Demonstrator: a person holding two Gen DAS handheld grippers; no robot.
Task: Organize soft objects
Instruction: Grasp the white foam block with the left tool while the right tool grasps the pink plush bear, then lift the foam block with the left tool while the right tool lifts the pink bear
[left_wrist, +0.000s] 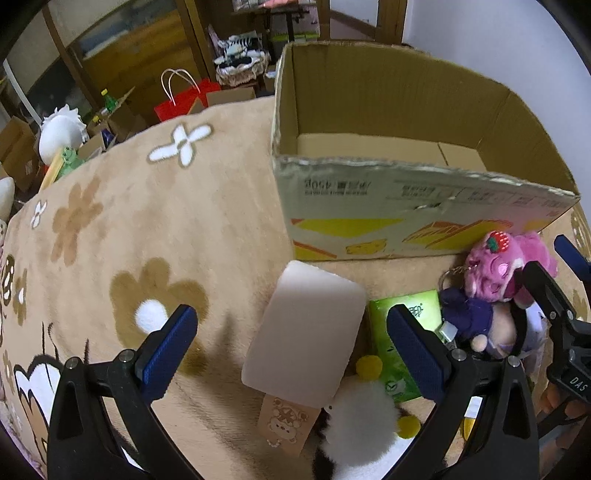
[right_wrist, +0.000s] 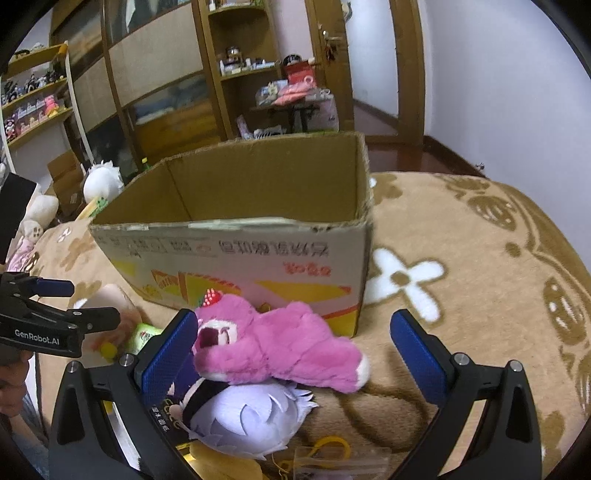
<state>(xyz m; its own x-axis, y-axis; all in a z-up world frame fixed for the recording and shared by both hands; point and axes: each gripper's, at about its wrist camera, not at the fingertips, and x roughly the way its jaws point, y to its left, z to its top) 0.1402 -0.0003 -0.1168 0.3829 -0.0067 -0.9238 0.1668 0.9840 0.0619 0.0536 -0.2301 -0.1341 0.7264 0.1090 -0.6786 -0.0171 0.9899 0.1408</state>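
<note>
Two spread tongs (left_wrist: 291, 334) (right_wrist: 293, 347), nothing gripped

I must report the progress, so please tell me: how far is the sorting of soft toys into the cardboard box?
Nothing looks done: the cardboard box shows only its bare floor. In hand: nothing; the left gripper hangs open over the white sponge, the right gripper open around the pink bear. Left: bear, sponge, tissue pack and purple doll.

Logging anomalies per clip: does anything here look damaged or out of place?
The cardboard box has a ragged, torn front rim and its print is upside down. It holds no toys; the pink plush lies outside on the blanket.
</note>
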